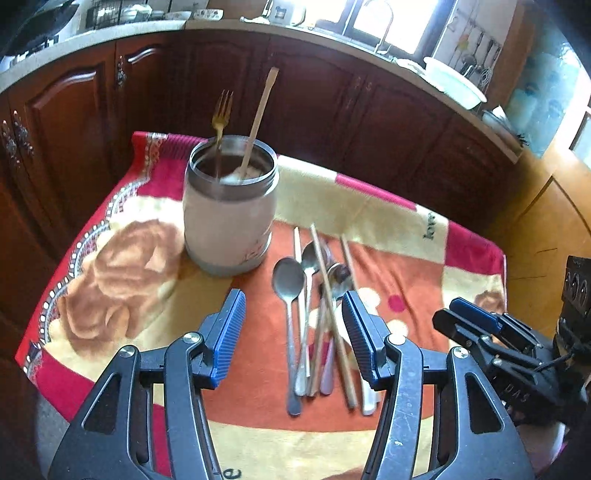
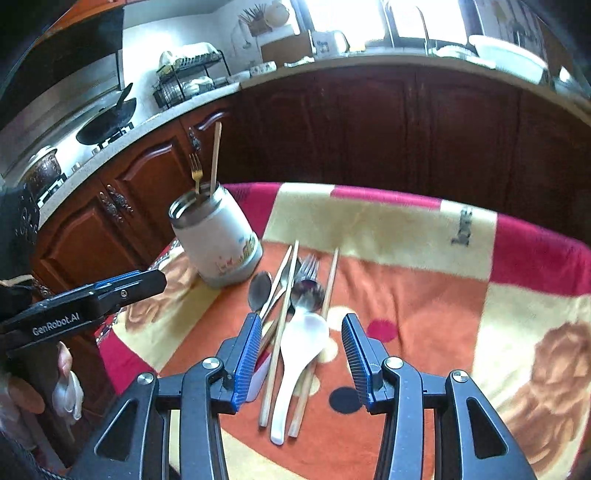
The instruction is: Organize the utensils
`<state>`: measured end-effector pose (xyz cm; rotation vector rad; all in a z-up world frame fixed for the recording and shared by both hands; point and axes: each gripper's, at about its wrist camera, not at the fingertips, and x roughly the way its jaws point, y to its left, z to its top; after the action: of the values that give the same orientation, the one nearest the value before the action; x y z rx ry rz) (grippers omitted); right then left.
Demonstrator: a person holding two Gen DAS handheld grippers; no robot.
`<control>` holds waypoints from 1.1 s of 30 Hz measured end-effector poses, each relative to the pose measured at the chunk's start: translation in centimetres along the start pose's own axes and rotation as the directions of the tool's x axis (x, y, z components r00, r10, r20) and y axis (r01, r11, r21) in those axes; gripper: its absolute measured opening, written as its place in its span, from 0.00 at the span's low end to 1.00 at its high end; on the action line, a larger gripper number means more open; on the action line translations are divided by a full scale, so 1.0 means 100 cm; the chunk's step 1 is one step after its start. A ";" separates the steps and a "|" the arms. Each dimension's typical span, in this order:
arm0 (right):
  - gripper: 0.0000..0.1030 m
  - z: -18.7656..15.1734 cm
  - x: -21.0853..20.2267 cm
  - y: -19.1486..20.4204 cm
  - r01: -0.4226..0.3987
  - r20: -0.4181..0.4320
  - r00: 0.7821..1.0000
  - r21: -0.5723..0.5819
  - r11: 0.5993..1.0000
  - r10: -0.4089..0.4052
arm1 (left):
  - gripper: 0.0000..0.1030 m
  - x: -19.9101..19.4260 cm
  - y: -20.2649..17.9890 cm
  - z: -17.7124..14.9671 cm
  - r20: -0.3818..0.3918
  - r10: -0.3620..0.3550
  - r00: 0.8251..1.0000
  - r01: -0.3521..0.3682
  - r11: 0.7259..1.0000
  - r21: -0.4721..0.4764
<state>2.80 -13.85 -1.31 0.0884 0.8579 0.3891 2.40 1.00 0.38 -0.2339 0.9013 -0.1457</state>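
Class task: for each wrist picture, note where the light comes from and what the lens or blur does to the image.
Left wrist view: window blown out white; countertop bows in a fisheye curve. Right wrist view: same backlight glare; blanket softly blurred, its printed word barely legible.

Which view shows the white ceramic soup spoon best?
Right wrist: the white ceramic soup spoon lies in full view, bowl to handle, atop the pile. Left wrist shows only its handle end; the right finger of the left hand-held gripper hides the rest.

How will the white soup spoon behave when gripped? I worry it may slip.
The white soup spoon looks glossy and smooth, so probably slippery between the pads. It seems rigid, possibly breakable. Lying atop chopsticks, it may rock when touched.
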 end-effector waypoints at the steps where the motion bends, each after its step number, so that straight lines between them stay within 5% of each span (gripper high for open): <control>1: 0.42 0.000 0.004 -0.001 -0.006 -0.008 1.000 0.006 1.000 0.006 | 0.53 0.006 0.003 -0.002 -0.011 0.001 1.000 -0.001 1.000 -0.007; 13: 0.27 0.021 0.065 -0.002 -0.163 -0.099 0.981 0.034 0.986 0.166 | 0.53 0.063 0.025 -0.005 -0.050 -0.021 0.999 0.017 0.996 -0.083; 24: 0.27 0.030 0.096 -0.031 -0.166 -0.134 0.975 0.086 0.982 0.177 | 0.52 0.114 0.032 -0.004 -0.073 -0.046 0.996 0.034 0.986 -0.161; 33: 0.27 0.039 0.124 -0.037 -0.190 -0.158 0.970 -0.007 0.982 0.186 | 0.52 0.131 0.030 0.000 -0.061 -0.039 0.997 0.027 0.982 -0.186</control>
<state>14.10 -12.38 -8.49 0.1199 1.0042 0.5895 10.48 1.01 -10.35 -0.4193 0.9765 -0.1005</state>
